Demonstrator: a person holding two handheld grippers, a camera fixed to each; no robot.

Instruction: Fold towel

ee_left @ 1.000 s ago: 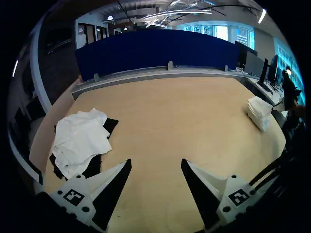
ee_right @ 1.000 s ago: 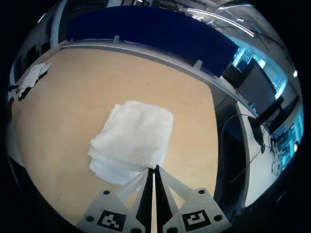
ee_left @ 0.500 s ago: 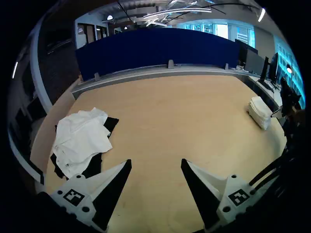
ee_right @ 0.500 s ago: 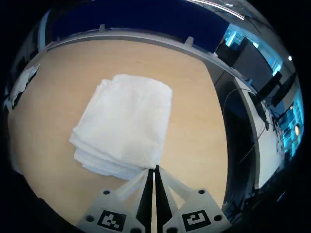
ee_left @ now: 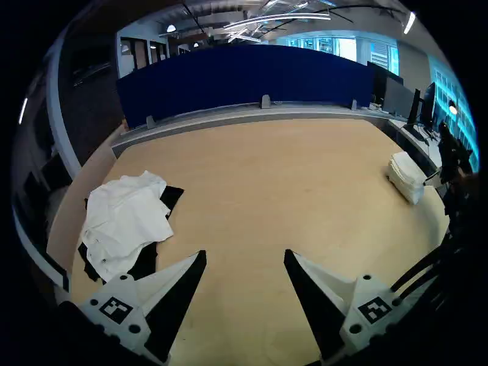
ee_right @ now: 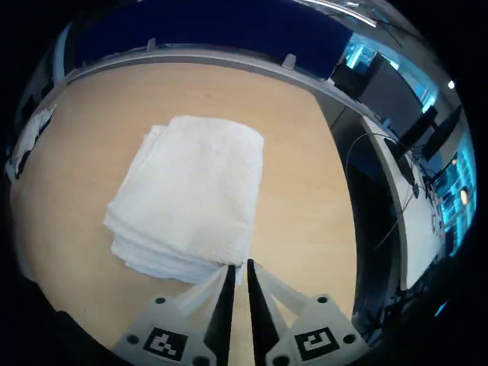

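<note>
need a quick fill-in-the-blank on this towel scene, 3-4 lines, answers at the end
1. The left gripper hangs over the table with its fingers ___.
2. The crumpled white cloth lies on a ___ cloth.
3. The folded towel stack at the right gripper tips is ___ in colour.
4. The partition behind the table is ___.
Answers: open; black; white; blue.

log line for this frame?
towel stack: folded, on table | right tool: narrowly open at stack's near corner | left tool: open over table | white cloth: crumpled
</note>
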